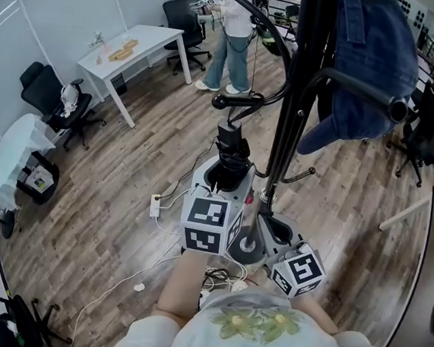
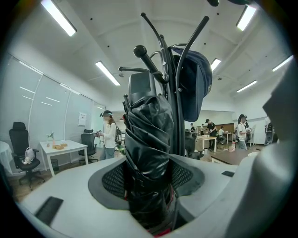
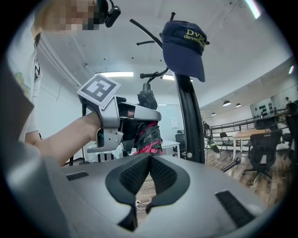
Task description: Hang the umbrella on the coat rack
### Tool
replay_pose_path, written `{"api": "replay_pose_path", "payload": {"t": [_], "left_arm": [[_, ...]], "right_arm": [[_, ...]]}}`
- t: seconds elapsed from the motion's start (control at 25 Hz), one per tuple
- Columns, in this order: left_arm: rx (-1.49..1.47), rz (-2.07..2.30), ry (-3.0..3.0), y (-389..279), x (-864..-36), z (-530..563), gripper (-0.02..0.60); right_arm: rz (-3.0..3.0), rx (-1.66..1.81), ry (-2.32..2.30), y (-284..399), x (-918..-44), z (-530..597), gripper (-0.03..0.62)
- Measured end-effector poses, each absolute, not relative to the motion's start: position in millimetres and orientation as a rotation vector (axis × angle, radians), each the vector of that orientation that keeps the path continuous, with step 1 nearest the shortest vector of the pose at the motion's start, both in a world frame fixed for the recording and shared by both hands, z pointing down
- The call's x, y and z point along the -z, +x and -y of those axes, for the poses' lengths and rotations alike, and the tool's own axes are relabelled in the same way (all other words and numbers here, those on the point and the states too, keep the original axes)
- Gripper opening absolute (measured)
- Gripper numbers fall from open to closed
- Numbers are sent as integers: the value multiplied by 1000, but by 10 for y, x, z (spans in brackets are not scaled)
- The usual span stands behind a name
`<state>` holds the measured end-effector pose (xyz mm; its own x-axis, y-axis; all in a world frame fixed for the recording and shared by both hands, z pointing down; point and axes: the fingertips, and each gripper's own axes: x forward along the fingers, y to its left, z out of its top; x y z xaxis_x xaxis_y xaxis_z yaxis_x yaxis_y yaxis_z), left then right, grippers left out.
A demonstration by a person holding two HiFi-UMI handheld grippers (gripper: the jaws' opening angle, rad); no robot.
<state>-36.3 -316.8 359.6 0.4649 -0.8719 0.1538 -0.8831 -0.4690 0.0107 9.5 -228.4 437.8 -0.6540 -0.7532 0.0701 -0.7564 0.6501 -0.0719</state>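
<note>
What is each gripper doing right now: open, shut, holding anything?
Left gripper: closed on the folded black umbrella.
Right gripper: closed, nothing between its jaws.

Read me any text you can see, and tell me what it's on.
"DV" over "develop": yellow stitching on the navy cap, rest curves out of sight.
Wall poster: too small to read.
Marker cubes: patterns only, no words.

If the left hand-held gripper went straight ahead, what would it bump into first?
Most likely the coat rack: its black pole and hooks stand just behind the umbrella that the left hand-held gripper holds, though the gap between them is hard to judge.
</note>
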Motion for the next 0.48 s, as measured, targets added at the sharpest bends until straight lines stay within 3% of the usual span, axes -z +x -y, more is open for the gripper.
{"api": "replay_pose_path", "payload": {"t": [0.48], "left_arm": [[-234,1533,2618,-186,-3691,3265,236]], "right_arm": [[2815,-163,1312,220,-4388,2370,5]]}}
